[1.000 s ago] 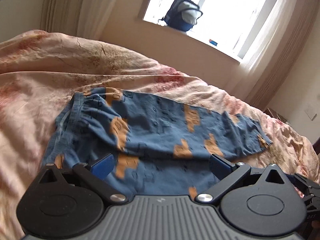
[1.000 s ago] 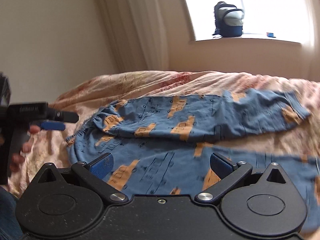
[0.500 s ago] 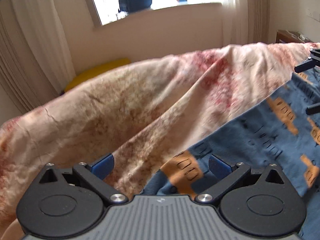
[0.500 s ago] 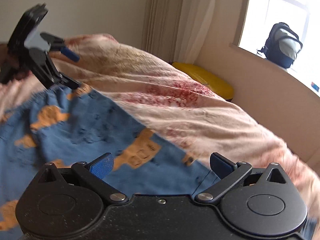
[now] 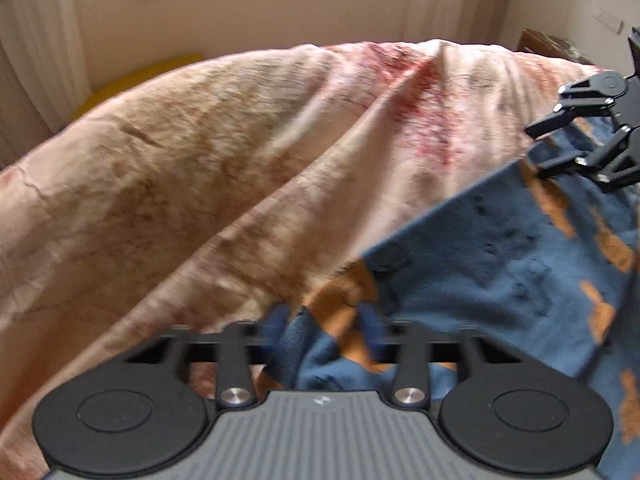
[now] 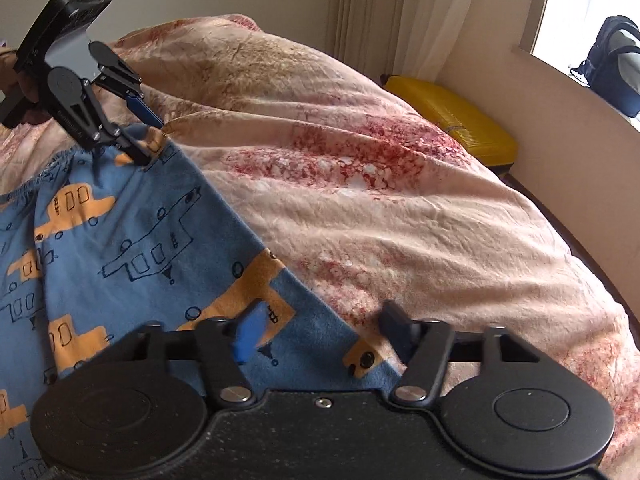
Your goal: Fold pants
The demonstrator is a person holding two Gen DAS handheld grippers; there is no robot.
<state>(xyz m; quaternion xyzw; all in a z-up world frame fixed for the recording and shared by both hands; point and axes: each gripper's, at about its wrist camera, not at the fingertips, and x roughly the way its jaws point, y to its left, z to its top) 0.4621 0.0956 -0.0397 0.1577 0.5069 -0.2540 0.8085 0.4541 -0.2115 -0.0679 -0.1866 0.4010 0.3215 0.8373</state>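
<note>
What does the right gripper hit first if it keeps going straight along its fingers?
Likely the blue cotton pants with orange car print: their edge already lies between the closing right gripper fingers, pink bedspread just beyond.

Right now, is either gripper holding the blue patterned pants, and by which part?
Left gripper: jaws closing, pinching the blue orange-printed fabric pants at a bunched waistband corner. Right gripper: jaws closing around their side edge, fabric flat, not yet gripped.

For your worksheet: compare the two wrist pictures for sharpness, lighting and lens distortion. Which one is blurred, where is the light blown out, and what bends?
Left wrist view: motion blur smears the left gripper, closing on bunched pants, and the bedspread. Right wrist view: much sharper, the print on the pants crisp; the window is blown out to white. Both views: fisheye bends the walls and darkens the corners.
</note>
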